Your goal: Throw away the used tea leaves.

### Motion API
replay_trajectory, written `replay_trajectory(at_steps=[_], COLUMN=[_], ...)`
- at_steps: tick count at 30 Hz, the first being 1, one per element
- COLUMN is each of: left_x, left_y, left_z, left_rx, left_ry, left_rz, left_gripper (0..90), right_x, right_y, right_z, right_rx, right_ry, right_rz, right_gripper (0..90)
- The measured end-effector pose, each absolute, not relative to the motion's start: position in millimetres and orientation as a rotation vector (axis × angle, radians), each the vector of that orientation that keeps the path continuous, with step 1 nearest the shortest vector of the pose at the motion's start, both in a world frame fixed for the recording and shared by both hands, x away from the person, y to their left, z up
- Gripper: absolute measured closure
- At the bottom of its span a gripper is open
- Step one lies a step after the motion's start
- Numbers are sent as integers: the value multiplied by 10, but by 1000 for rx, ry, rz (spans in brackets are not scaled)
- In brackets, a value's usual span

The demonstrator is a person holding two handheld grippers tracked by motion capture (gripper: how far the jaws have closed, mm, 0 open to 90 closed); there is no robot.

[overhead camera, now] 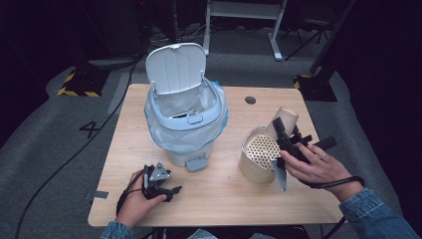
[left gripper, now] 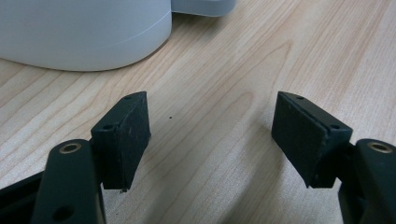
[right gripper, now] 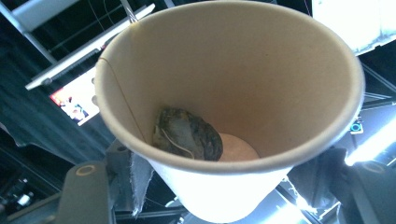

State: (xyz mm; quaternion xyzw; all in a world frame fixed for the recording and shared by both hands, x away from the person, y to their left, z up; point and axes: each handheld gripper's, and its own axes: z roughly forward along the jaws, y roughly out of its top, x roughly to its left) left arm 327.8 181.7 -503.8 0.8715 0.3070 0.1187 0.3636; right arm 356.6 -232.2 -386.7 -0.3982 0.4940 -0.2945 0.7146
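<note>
Left fingers: black pads stand wide apart with bare wood between them and nothing touching either one.
Left gripper: left gripper lies low at the near left corner of the table, held in the person's left hand, just in front of the bin's base.
Bin: pale blue pedal bin stands upright left of the table's middle, its lid tipped up and back, a clear liner bag folded out over its rim; the foot pedal faces the near edge.
Bin seen from the left gripper: its rounded white base sits just beyond the left pad, apart from it.
Strainer: round metal container with a perforated insert rests on the table right of the bin, directly beside the right gripper.
Right fingers: clamped on the paper cup, one pad on each side of its wall near the base.
Right gripper: right gripper is carried in the person's right hand, above the strainer's far edge.
Cup position: paper cup is lifted clear of the table and tilted, its mouth turned towards the gripper's camera.
Cup contents: a dark, wet tea bag clings low against the inner wall, its string trailing up to the rim.
</note>
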Motion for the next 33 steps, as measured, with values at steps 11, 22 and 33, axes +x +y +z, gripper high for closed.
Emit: replay_trajectory(at_steps=[11, 22, 33], left_x=[3279, 3279, 3279], left_y=[1818, 1818, 1818], left_z=[-5038, -5038, -5038], left_rx=[2243, 2243, 2243], left_ry=[789, 789, 789], left_rz=[305, 305, 304], left_gripper=[283, 283, 283], right_x=[3556, 3542, 3416], right_y=[-2318, -2336, -2254], right_z=[-3888, -3845, -3896], right_rx=[-902, -937, -976], right_ry=[1085, 1069, 1048], right_rz=[-679, -732, -754], right_gripper=[321, 322, 322])
